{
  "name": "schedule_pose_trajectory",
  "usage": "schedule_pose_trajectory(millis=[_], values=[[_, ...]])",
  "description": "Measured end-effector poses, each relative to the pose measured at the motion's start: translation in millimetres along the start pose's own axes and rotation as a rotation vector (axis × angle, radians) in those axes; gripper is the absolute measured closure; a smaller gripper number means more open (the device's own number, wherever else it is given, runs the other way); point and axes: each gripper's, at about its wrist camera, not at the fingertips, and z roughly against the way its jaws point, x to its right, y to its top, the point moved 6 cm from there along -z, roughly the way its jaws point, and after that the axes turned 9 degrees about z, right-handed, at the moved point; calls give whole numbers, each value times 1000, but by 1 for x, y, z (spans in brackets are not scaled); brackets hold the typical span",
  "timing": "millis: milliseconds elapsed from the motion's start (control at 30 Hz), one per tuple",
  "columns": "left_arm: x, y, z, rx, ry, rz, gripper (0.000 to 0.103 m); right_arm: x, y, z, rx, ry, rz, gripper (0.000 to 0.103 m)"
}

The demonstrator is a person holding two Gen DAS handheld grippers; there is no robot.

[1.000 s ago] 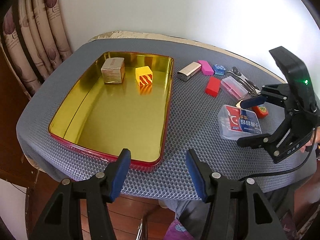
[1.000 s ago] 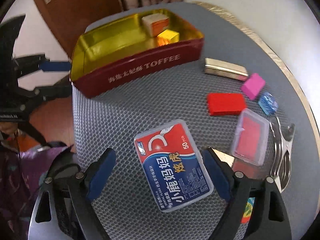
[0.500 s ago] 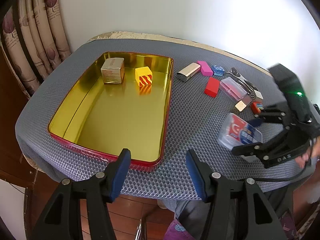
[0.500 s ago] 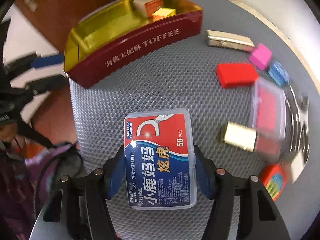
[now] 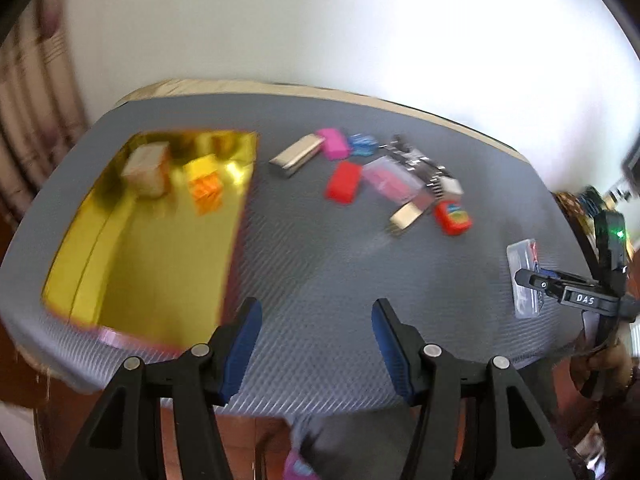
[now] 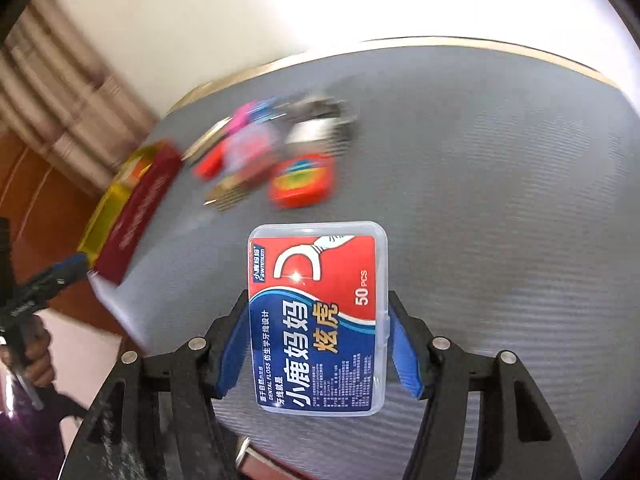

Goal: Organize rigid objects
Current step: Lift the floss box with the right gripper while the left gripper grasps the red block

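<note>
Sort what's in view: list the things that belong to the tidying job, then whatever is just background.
Job:
- dental floss box, clamped in right gripper
- gold tin, holding two small boxes
- loose items on the mat: red block, pink eraser, orange-red case
- left gripper, open

Background:
- curtain
- wall

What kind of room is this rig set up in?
Probably a home room, not a lab: a small table under a grey mesh mat, patterned curtains beside a plain white wall, and a toffee tin used as the sorting tray.
</note>
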Motion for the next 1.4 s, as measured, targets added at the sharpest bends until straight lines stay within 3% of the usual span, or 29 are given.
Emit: schedule_pose_trajectory(millis=[100,233,333,533,833,933,967,1000,1033,1200,1400], values=[[27,25,-21,-24,-47,-80,44,21,-3,7,14,-42,-25,44],[57,59,-58,-34,-14,-244,44,29,-4,10,37,-55,-24,44],[64,76,-87,-69,14,-306,44,30,-5,5,45,-52,-24,44],[55,100,-139,-189,-26,-240,44,36,-6,-6,42,-40,-52,44],[48,111,-185,-298,-47,-210,44,43,-5,-8,36,-2,-74,44],[51,117,-188,-265,-53,-227,48,46,-6,-8,33,4,-71,44],[51,118,-190,-253,-35,-232,55,47,-5,-8,32,5,-72,43],[52,120,-192,-233,4,-248,73,48,-5,-8,31,6,-73,43],[51,121,-191,-214,42,-264,73,49,-5,-9,30,5,-74,43],[44,116,-179,-195,71,-177,73,49,-3,-12,6,-9,-70,43],[42,97,-106,-121,-25,-49,73,43,-1,-20,-11,-46,-46,43]])
